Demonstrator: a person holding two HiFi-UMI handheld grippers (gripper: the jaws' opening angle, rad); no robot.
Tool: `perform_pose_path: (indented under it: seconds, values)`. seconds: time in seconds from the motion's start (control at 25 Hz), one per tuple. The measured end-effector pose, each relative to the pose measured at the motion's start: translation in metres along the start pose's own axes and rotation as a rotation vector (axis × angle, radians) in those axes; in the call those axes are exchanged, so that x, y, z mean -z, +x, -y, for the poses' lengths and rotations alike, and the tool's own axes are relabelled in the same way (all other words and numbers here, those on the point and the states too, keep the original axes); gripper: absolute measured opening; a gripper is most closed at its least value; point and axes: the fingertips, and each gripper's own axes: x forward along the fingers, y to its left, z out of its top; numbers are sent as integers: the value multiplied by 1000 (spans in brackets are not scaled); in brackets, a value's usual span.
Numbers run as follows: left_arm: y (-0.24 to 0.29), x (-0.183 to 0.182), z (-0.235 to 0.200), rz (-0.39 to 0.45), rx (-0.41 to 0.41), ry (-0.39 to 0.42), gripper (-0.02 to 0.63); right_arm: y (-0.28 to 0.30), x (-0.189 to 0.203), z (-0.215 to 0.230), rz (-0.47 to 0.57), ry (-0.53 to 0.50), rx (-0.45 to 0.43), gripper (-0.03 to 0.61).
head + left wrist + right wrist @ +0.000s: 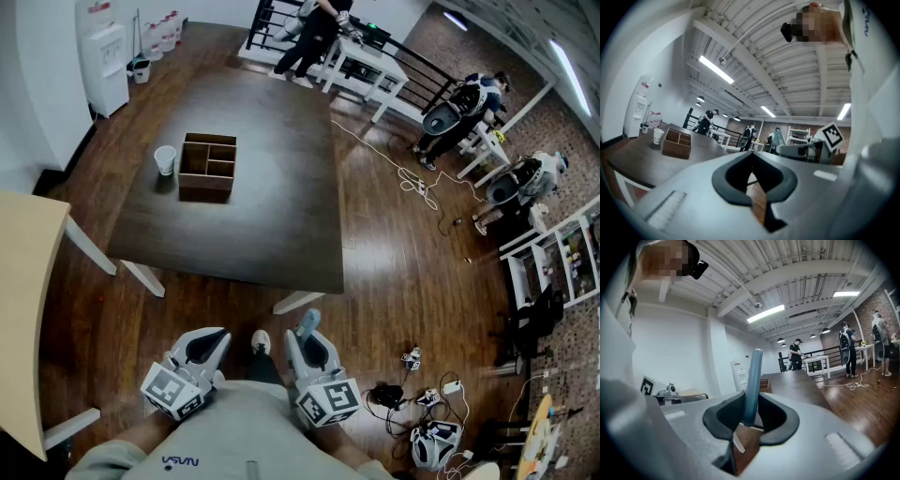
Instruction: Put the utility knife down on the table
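A blue utility knife (752,385) stands upright between the jaws of my right gripper (749,405), which is shut on its lower end. In the head view the knife (307,322) pokes out of the right gripper (309,339) close to my body, short of the dark wooden table (281,187). My left gripper (208,343) is held beside it. Its jaws meet in a thin seam with nothing in them, as the left gripper view shows (751,158). Both grippers hang over the floor, apart from the table's near edge.
On the table stand a wooden divided box (208,164) and a white cup (165,159). A light tabletop (23,309) is at my left. Cables (412,178) and devices (431,441) lie on the floor to the right, and people work at desks farther off.
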Motion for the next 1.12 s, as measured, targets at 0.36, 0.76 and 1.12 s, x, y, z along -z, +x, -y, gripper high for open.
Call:
perform_pose_path:
  seconds: [0.36,0.76,1.12]
  values:
    - [34,-9,-57,-1,-108,3,2,72,4,34,-42,7,-64,83]
    - [155,-14,-114,-73,-140,45,2,179,17,126,-188,-12,-157,84]
    - [219,15,-167,-162,-240,-19,2,270,68,190,-386,-98,-199,84]
